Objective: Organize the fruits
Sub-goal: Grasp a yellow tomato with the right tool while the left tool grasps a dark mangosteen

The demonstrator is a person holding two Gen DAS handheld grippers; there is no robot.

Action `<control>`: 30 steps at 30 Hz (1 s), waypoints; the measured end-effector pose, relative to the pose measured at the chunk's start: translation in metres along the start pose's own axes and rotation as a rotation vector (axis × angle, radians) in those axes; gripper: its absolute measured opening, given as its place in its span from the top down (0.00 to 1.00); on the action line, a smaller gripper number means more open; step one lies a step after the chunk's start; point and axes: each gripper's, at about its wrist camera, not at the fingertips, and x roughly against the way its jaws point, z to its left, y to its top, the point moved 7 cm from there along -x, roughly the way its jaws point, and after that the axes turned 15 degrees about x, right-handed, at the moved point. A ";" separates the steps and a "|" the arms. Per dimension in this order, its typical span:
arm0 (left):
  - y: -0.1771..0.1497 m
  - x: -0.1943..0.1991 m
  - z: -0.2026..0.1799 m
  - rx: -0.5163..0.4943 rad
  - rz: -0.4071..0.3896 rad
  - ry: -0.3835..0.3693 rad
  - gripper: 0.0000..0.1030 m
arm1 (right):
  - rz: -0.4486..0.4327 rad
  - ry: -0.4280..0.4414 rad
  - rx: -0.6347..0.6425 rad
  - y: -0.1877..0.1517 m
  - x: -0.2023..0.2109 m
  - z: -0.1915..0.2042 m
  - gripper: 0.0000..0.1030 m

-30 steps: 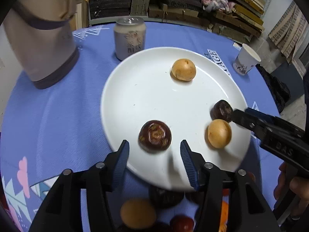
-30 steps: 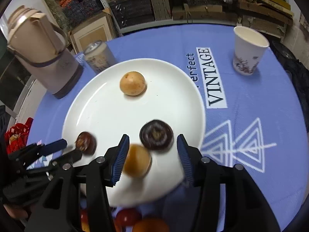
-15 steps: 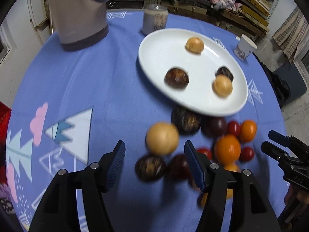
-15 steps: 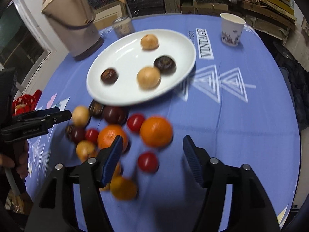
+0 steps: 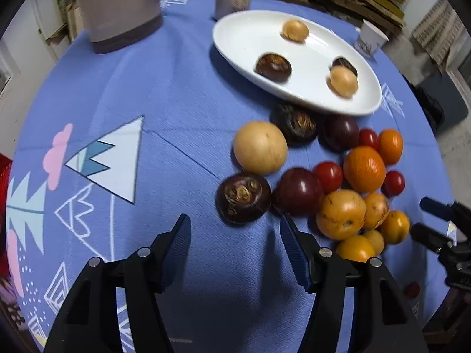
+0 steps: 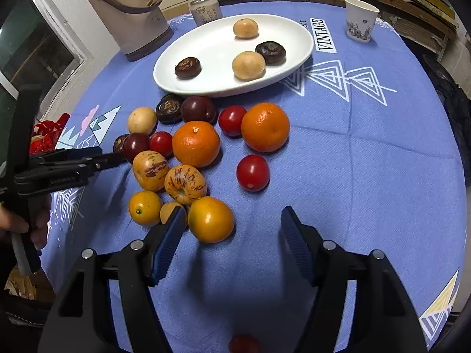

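Observation:
A white plate point(image 6: 206, 85) point(image 5: 235, 29) holds two tan round fruits and two dark brown ones. In front of it a pile of loose fruit lies on the blue cloth: two oranges point(image 6: 265, 126), red tomatoes point(image 6: 252, 172), dark plums, streaked yellow fruits point(image 6: 185, 183), small yellow ones point(image 6: 210, 218). My left gripper point(image 5: 232, 235) is open and empty, just short of a dark brown fruit point(image 5: 243, 197). My right gripper point(image 6: 231, 229) is open and empty, its left finger beside the small yellow fruit.
A beige jug point(image 6: 129, 14), a drinks can point(image 6: 205, 8) and a paper cup point(image 6: 359, 19) stand at the back of the round table. A stray red tomato point(image 6: 243, 343) lies at the near edge. Shelves fill the background.
Both grippers have pulled back from the plate toward the near side, leaving fruits on it. The pile of loose fruit has come into view before them.

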 end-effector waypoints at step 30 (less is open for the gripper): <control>0.025 0.028 -0.007 -0.067 -0.097 -0.056 0.61 | 0.005 0.048 0.028 0.029 -0.002 0.001 0.63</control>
